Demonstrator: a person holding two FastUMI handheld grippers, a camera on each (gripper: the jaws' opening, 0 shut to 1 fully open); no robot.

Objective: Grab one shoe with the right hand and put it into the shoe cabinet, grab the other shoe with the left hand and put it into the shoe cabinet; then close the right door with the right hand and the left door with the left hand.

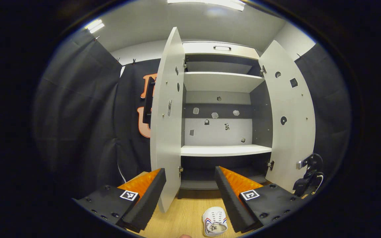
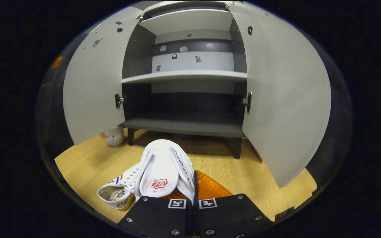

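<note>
sneaker [image 2: 162,167] is clamped at its collar in the right gripper [image 2: 193,185], fingers pinched together on it, just off the wood floor [image 2: 263,172] w/ toe aimed at the shoe cabinet [image 2: 184,127]. second sneaker [image 2: 117,191] lies on the floor to its left. left gripper [image 1: 190,195] hangs w/ fingers apart, holding nothing. best: keep it level, clear the bottom shelf lip, set it deep, right of centre.

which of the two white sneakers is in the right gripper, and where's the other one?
The white canvas sneaker with the red tongue logo, upright, clamped in the right gripper. The other white sneaker, striped red and blue, lies tipped over on the wooden floor beside it.
</note>
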